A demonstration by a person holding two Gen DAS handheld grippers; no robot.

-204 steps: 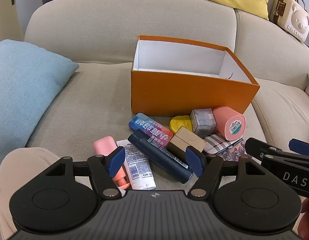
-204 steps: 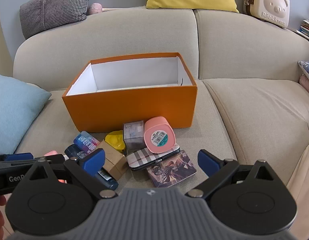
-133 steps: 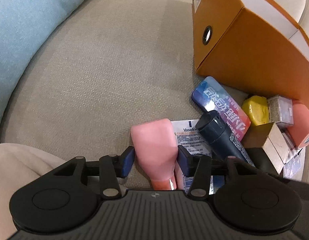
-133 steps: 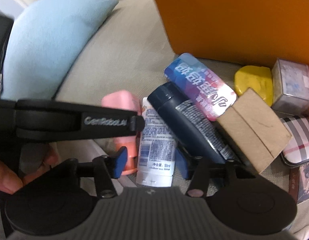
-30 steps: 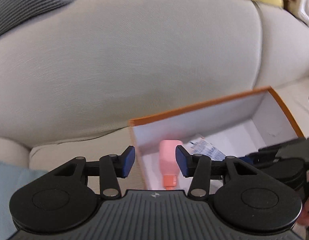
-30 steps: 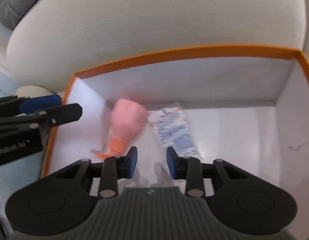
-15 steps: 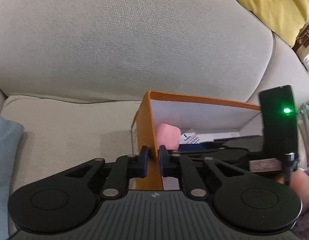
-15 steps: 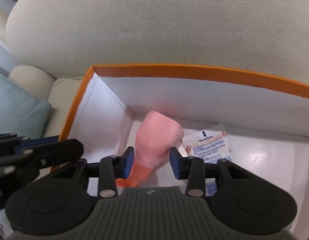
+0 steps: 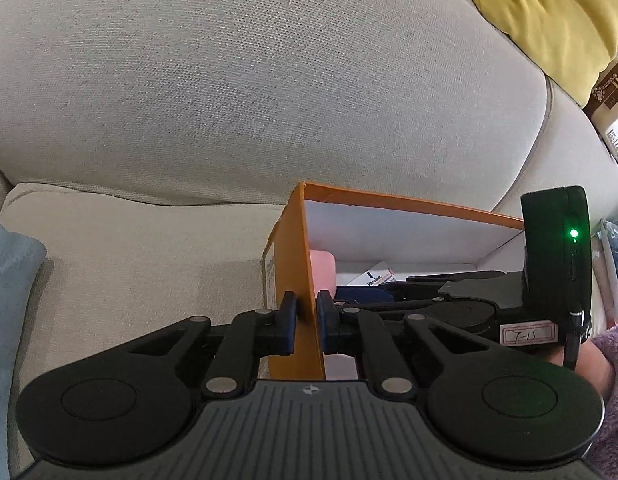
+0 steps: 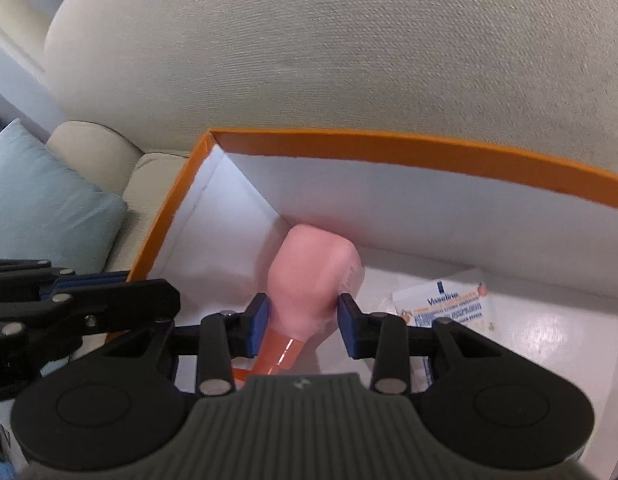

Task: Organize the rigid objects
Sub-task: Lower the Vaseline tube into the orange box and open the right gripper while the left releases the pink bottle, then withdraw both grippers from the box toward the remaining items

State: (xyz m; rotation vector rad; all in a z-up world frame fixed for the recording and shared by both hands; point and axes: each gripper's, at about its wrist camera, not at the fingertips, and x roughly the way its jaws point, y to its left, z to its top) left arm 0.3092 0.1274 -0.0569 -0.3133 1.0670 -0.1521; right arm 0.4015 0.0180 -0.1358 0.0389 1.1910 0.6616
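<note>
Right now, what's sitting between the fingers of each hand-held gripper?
The right wrist view shows the pink tube between the right hand-held gripper fingers. The left wrist view shows the left hand-held gripper straddling the orange box side wall.

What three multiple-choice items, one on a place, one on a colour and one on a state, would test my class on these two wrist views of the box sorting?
1. Where does the pink tube lie?
A. on the blue cushion
B. inside the orange box, near its left wall
C. on the sofa back

2. What colour is the inside of the box?
A. white
B. black
C. yellow

3. What is the left gripper doing?
A. hanging open over the sofa
B. holding the Vaseline tube
C. shut on the box's side wall

Answers: 1 B, the right wrist view shows it on the box floor; 2 A, walls and floor are white; 3 C, its jaws pinch the orange wall.
</note>
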